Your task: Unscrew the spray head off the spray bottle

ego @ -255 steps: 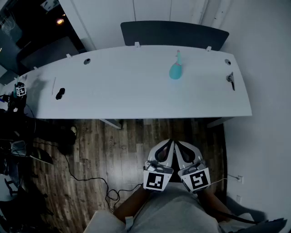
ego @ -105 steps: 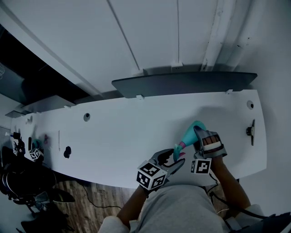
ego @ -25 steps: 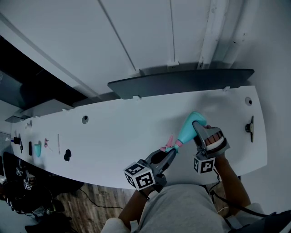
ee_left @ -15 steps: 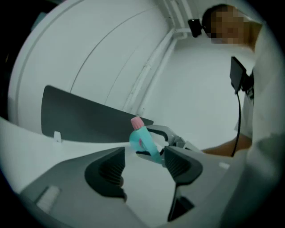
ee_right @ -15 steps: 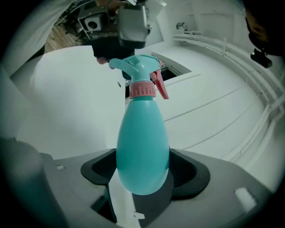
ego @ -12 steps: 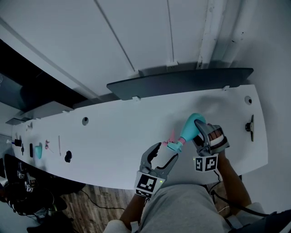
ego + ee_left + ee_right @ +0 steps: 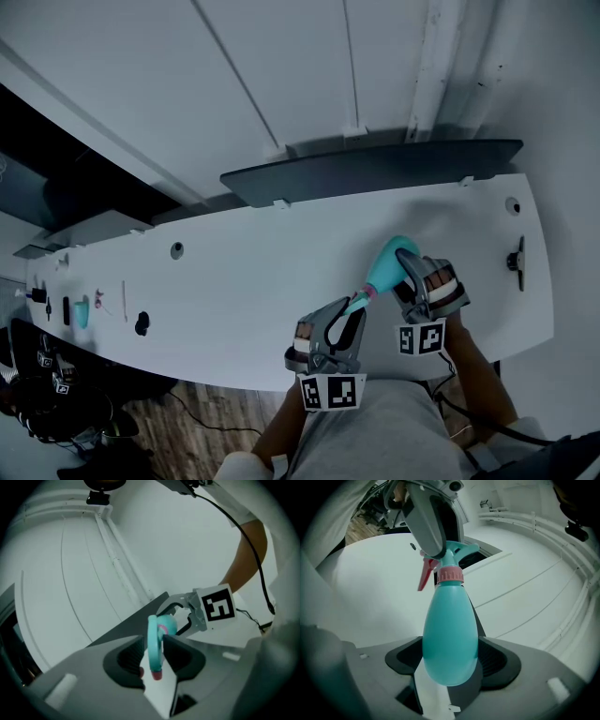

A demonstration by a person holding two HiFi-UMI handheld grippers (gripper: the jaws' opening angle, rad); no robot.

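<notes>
White surface (image 7: pixel 234 272), long and curved, with a dark panel (image 7: pixel 375 169) standing along its far edge and pale wall panels beyond. Wood floor (image 7: pixel 187 412) shows under the near edge at the left.

Spray bottle (image 7: pixel 384 264) – teal, egg-shaped body – sits over the near right part of the surface, tilted, with the neck pointing down-left toward me. I cannot tell whether it touches the surface.

Right gripper (image 7: pixel 405 267): fingers spread wide and clamped on the fat body of the bottle, one pad on each flank. Seen along those fingers, the body fills the gap and the neck leads away to a pink collar (image 7: pixel 450 575). A pink trigger (image 7: pixel 424 576) hangs to the left of it.

Left gripper (image 7: pixel 349 309): fingers have just been closing, and the spray head (image 7: pixel 154 644) stands between them. Both pads look pressed against its thin teal sides. The two grippers face each other along the bottle, left at the head end and right at the body end.

Print in sight: black-and-white square markers on the cubes (image 7: pixel 419 339) of both grippers, no words readable.

Far left on the surface, well apart from the work – a small teal item (image 7: pixel 82 311) and a black object (image 7: pixel 142 324), both too small to make out.
</notes>
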